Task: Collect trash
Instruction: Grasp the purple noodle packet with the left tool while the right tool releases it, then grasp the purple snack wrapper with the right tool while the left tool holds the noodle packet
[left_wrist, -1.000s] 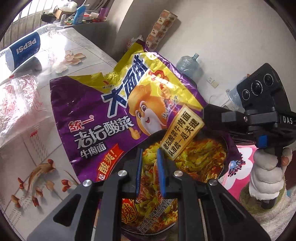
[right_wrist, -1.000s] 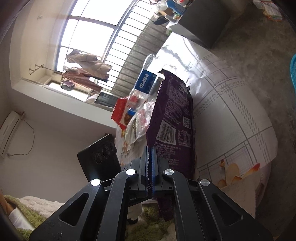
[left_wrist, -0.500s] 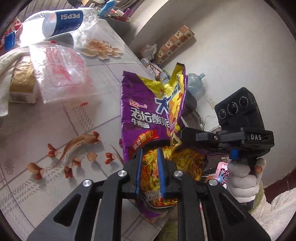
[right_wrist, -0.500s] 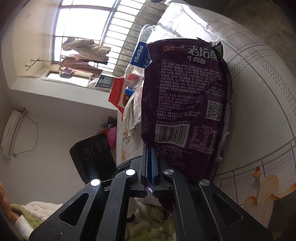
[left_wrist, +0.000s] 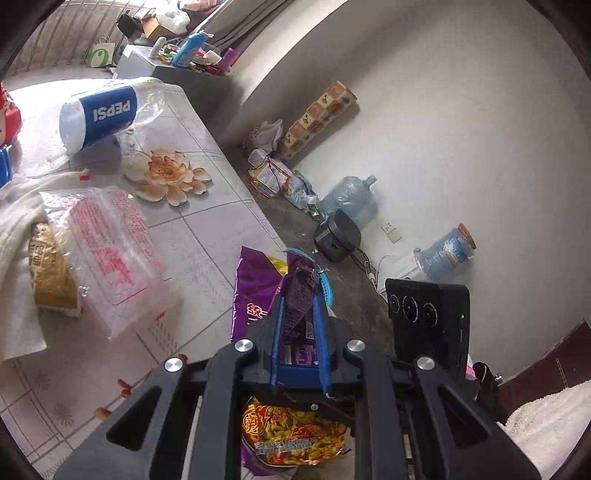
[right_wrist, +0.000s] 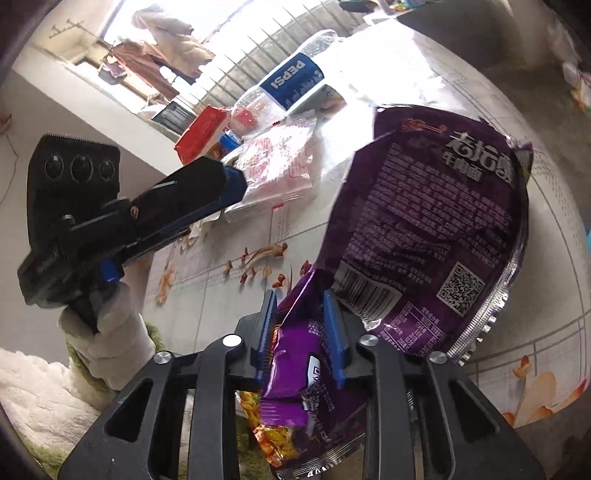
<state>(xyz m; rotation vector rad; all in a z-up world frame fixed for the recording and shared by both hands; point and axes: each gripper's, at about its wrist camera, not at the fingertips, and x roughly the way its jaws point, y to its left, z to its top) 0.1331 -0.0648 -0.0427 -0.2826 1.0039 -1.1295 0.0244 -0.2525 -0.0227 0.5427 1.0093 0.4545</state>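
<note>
risk: the purple noodle wrapper (right_wrist: 436, 236) may slip and drop off the near worktop (left_wrist: 207, 236) edge, as the right gripper (right_wrist: 301, 332) jaws have just been opening, the wrapper loose between them. left gripper (left_wrist: 298, 328) clamped on a folded wrapper corner. wrapper crumpled, glossy, empty, hanging at the near edge.

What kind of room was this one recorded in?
Probably a lived-in home: a flower-patterned table strewn with a Pepsi bottle and wrappers, a water jug on the bare floor, laundry at the window.
</note>
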